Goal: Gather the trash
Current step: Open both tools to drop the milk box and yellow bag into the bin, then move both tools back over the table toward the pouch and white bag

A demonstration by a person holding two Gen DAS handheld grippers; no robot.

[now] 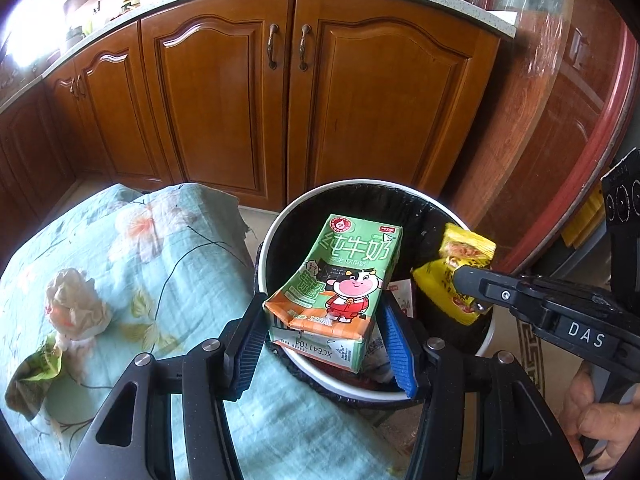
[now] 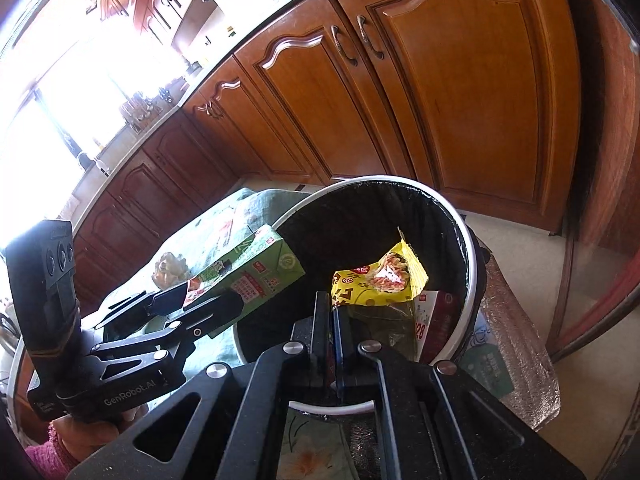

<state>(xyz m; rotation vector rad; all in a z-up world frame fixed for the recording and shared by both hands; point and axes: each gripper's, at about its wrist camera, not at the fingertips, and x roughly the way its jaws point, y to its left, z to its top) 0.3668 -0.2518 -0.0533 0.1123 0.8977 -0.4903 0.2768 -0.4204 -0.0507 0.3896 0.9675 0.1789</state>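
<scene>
The milk carton (image 1: 340, 280) sits clamped between the left gripper (image 1: 326, 344)'s blue pads, over the near rim of the black-lined trash bin (image 1: 276, 224). To its right, the right gripper (image 2: 334, 332) is pinched together on a yellow snack wrapper (image 2: 376, 280) above the bin's mouth. Released here, the carton could likely tip off the rim onto the floral cloth (image 1: 160, 248), where crumpled paper (image 1: 74, 304) waits.

Milk carton (image 1: 340, 280): printed paperboard, slight sheen. Snack wrapper (image 2: 380, 276): glossy crinkled plastic film. Bin (image 2: 466, 248): smooth white plastic rim, black wrinkled liner. Cabinets (image 1: 224, 100): varnished wood, glossy. Floral cover (image 1: 160, 248): matt woven cloth. Crumpled tissue (image 1: 74, 300): soft paper.
</scene>
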